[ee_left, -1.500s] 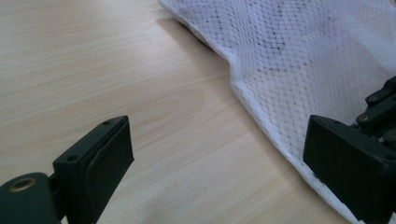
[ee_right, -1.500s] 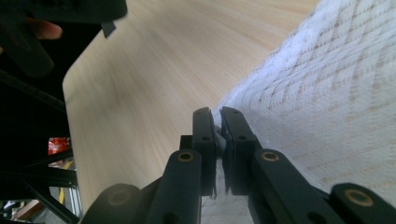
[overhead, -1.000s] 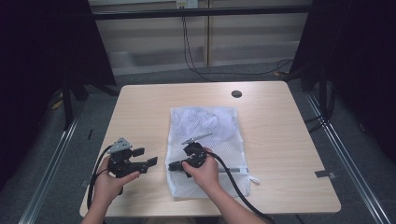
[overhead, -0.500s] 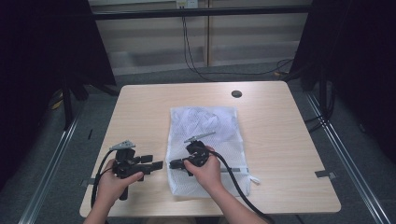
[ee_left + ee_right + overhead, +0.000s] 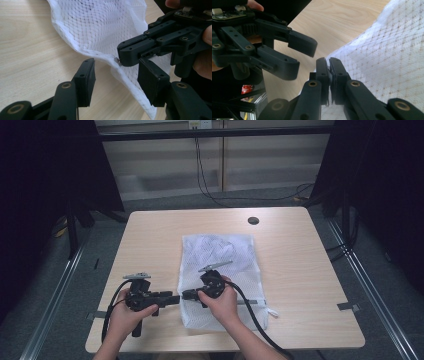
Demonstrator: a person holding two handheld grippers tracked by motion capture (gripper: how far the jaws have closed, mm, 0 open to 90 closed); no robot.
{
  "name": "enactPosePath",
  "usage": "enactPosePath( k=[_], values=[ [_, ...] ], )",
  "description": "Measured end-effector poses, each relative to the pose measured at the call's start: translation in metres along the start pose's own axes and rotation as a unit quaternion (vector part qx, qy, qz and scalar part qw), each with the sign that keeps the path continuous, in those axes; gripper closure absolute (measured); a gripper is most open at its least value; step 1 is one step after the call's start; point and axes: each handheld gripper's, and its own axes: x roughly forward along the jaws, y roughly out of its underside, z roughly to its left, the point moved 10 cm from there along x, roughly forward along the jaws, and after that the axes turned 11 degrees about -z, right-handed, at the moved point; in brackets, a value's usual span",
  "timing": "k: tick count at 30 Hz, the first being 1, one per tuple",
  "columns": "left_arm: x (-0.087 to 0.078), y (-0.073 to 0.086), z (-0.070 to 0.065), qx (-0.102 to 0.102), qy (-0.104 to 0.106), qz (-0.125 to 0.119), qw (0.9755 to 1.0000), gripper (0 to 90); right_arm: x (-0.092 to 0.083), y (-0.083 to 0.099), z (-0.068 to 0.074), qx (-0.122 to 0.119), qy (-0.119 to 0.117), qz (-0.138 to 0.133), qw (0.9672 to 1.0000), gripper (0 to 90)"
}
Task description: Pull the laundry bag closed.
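Observation:
A white mesh bag (image 5: 220,265) lies flat on the middle of the wooden table (image 5: 150,245). My right gripper (image 5: 184,295) points left and is shut on the bag's near left edge (image 5: 342,57), its jaws pinched together on the mesh (image 5: 329,66). My left gripper (image 5: 176,298) faces it from the left, tip to tip. In the left gripper view its jaws (image 5: 117,77) stand half apart around the lifted bag edge (image 5: 110,60). They have just been closing, and the pads do not press on the mesh. The right gripper (image 5: 120,59) shows there nipping the edge.
A small dark round cap (image 5: 253,220) sits near the table's far edge. A zip cord (image 5: 272,312) trails from the bag's near right corner. Black cables run from both grippers off the near edge. Metal rails (image 5: 60,290) flank the table on the floor.
My left gripper has moved right to the bag's left edge and its jaws have narrowed around it. The right gripper has stayed shut on the mesh.

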Motion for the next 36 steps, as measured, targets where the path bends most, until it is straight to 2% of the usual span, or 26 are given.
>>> enactPosePath(
  k=[6,13,15,17,22,23,26,27,30,36],
  values=[
    [0.004,0.003,-0.004,-0.012,0.01,0.009,0.9998,48.2,-0.002,-0.001,0.001,0.001,-0.001,-0.003,1.0,87.0],
    [0.01,0.004,-0.006,-0.022,0.016,0.004,0.9996,49.1,-0.004,-0.003,0.002,0.002,-0.002,-0.008,1.0,87.0],
    [0.011,0.006,-0.008,-0.025,0.019,0.013,0.9994,49.5,-0.005,-0.004,0.002,0.002,-0.001,-0.01,1.0,87.0],
    [0.014,0.009,-0.008,-0.023,0.014,0.023,0.9994,51.4,-0.006,-0.005,0.002,0.002,-0.002,-0.013,0.9999,87.0],
    [0.017,0.011,-0.01,-0.031,0.015,0.027,0.999,54.1,-0.007,-0.007,0.003,0.003,-0.004,-0.017,0.9998,87.0],
    [0.018,0.011,-0.01,-0.035,0.014,0.026,0.9989,54.7,-0.007,-0.007,0.003,0.005,-0.005,-0.018,0.9998,87.0],
    [0.02,0.009,-0.008,-0.029,0.012,0.02,0.9993,54.7,-0.007,-0.007,0.003,0.005,-0.005,-0.02,0.9998,87.0],
    [0.021,0.009,-0.009,-0.036,0.014,0.021,0.999,56.2,-0.007,-0.008,0.003,0.005,-0.005,-0.02,0.9998,87.0],
    [0.023,0.01,-0.01,-0.039,0.018,0.024,0.9988,61.0,-0.008,-0.008,0.003,0.005,-0.005,-0.021,0.9998,87.0],
    [0.026,0.013,-0.011,-0.035,0.021,0.03,0.9987,66.0,-0.008,-0.009,0.003,0.011,-0.004,-0.024,0.9996,87.0]
  ],
)
